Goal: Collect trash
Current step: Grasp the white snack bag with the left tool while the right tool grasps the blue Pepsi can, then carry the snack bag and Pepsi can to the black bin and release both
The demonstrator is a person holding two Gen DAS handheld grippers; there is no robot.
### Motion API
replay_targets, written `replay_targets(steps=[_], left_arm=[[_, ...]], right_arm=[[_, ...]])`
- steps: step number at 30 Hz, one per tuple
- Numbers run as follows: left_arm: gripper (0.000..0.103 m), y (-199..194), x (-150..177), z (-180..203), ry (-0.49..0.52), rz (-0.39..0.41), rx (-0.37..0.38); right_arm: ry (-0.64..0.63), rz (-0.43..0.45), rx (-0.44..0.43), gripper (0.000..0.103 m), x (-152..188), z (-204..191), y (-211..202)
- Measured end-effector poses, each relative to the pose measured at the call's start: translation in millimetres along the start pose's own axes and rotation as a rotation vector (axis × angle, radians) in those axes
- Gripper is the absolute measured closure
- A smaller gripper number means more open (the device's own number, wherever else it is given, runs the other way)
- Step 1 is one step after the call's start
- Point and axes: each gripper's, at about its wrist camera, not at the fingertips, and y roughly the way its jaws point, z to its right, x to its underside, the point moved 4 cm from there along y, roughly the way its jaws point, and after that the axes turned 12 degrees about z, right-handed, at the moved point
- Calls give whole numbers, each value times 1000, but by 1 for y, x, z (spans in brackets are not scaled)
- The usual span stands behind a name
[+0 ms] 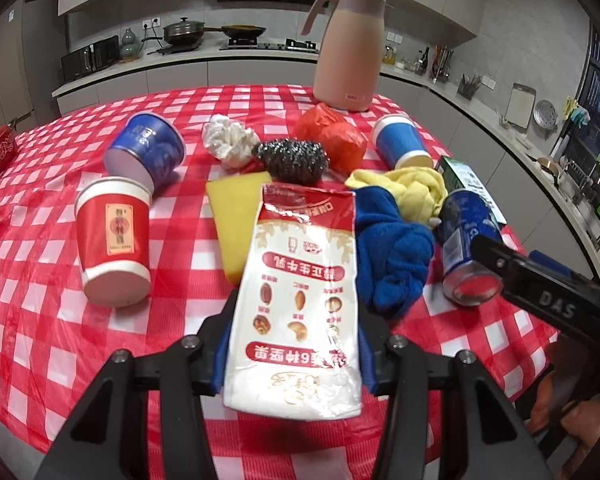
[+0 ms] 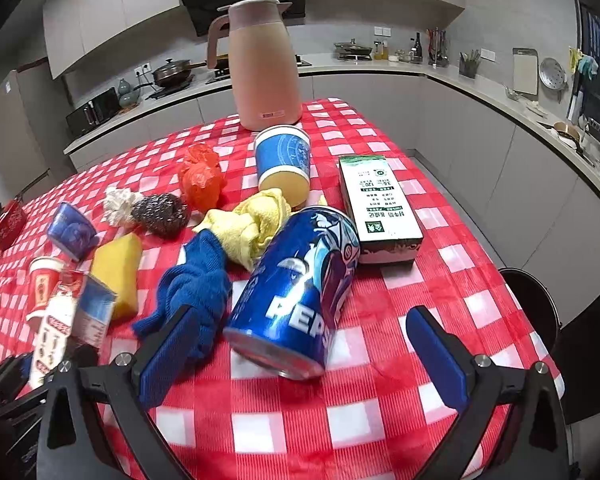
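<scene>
My left gripper (image 1: 296, 330) is shut on a white and red snack bag (image 1: 296, 280), its blue pads pressing both sides of the bag, which is lifted off the checked tablecloth (image 1: 40, 320). The same bag (image 2: 56, 328) shows at the lower left of the right wrist view. A blue Pepsi can (image 2: 300, 288) lies on its side, its base toward the camera. My right gripper (image 2: 304, 356) stands open around the can's near end, both pads clear of it. Further back lie a red paper cup (image 1: 114, 240), two blue cups (image 1: 148, 148) (image 2: 284, 160) and an orange plastic bag (image 2: 200, 176).
A blue cloth (image 2: 196, 280), yellow cloth (image 2: 252, 224), yellow sponge (image 2: 116, 268), steel scourer (image 2: 160, 208) and crumpled white tissue (image 2: 118, 200) crowd the middle. A green and white carton (image 2: 380, 204) lies right of the can. A pink jug (image 2: 264, 68) stands at the far edge.
</scene>
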Motion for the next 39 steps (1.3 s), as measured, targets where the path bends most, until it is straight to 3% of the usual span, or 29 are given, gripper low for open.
replay_targets(steps=[8,12,21,28,36,39], left_arm=[[52,5,-6,-3,6,4,16],[52,7,-8,-2,7,2,29],[52,6,-10,3,4,4,53],[52,2,-12,14,11,9,75],[52,4,-8,17,10,-8,73],[52,5,-8,17,9,-9,73]], right_arm=[[64,-66,-11,2,6,-1,26],[92,-77,-36,29,7,2,31],[63,-41,-50,45,3,1,20],[38,-22,-74,46,5,1,-3],[39,-78,-73,44,19,6,-6],[46,-99,-66,37,16,4,2]])
